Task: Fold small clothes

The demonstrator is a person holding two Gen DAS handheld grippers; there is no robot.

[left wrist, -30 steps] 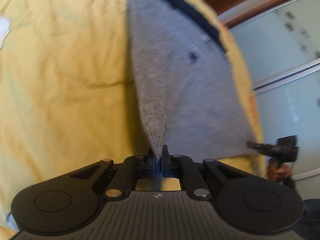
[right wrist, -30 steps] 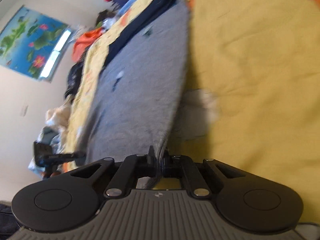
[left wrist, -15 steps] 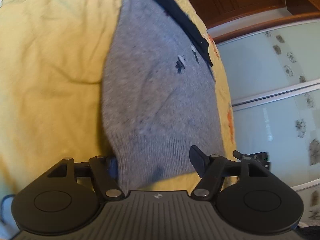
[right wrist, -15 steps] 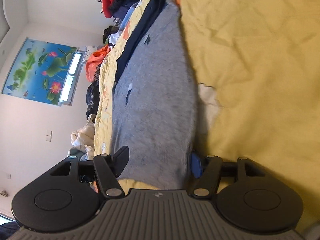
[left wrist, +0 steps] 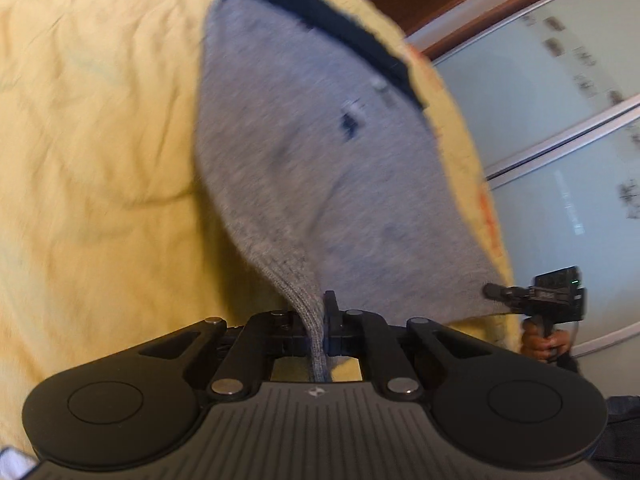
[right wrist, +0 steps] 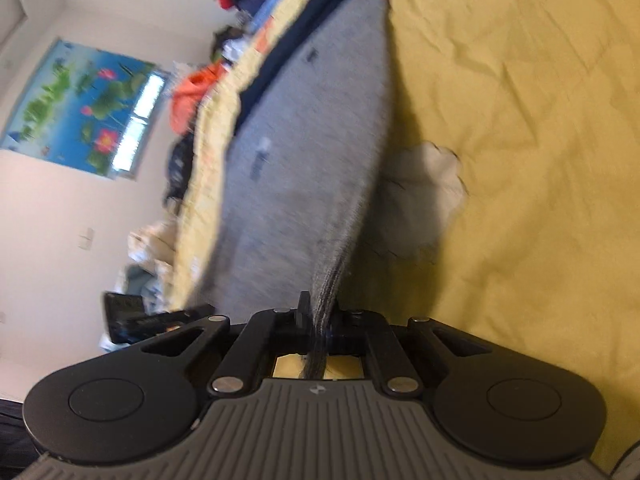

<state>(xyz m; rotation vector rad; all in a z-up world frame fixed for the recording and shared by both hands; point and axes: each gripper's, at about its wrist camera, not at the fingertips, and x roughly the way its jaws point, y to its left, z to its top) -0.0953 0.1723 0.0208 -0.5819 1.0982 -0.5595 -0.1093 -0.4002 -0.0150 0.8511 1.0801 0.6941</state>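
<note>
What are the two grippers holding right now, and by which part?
Both hold the grey knitted sweater by its ribbed hem: the left gripper is shut on one corner, the right gripper on the other.

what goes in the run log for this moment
left gripper: shut on grey knit sweater hem | right gripper: shut on hem | yellow bedsheet beneath

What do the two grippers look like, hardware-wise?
Both look identical. The left gripper and right gripper are matte black, with two round side lobes bearing embossed circles, angled link bars with silver pivot pins, and a grey ribbed centre plate with a small white logo. The right one shows blue at the finger pads. No cables or sleeves visible.
</note>
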